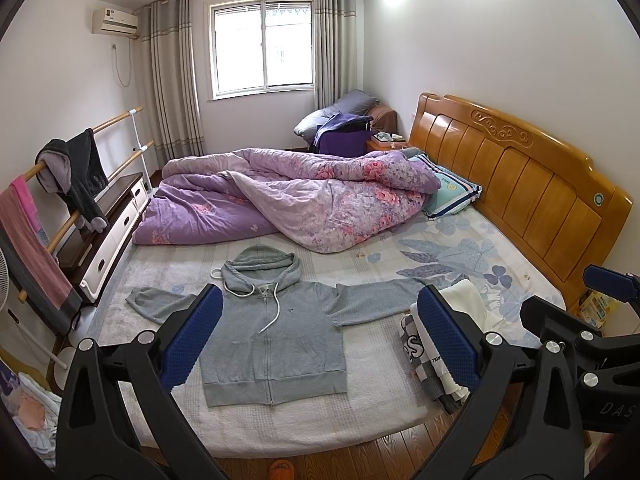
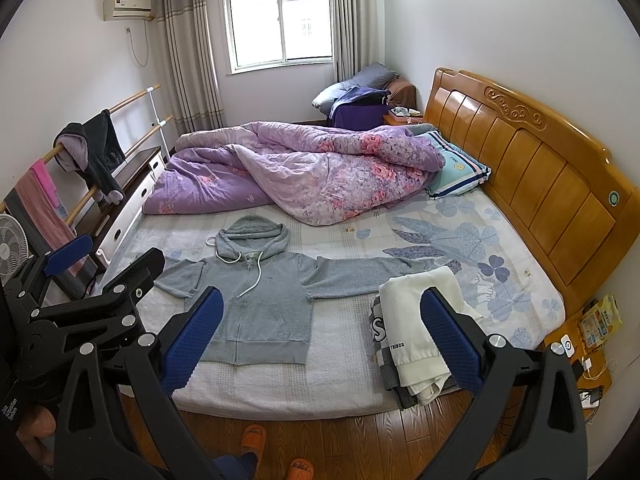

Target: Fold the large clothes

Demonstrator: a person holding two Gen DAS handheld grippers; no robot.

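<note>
Bed [image 1: 360,408] fills mid-frame; grey hoodie [image 1: 276,336] lies flat at lower centre, zipped, sleeves spread. Judged soft, light, limp: best taken at a cuff or hem corner. Left claw [image 1: 318,340] and right claw [image 2: 320,344] both released, grasping nothing.

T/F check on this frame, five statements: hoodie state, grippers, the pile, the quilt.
1. The grey hoodie lies flat on the bed sheet with both sleeves spread. True.
2. The left gripper is clamped on a sleeve. False: it is open and holds nothing.
3. The right gripper is open, above the bed's near edge. True.
4. The hoodie is unzipped, front open. False: the front panels lie closed.
5. The stack of folded clothes lies on the purple floral quilt. False: it sits on the sheet by the hoodie's sleeve; the quilt is bunched behind.
</note>
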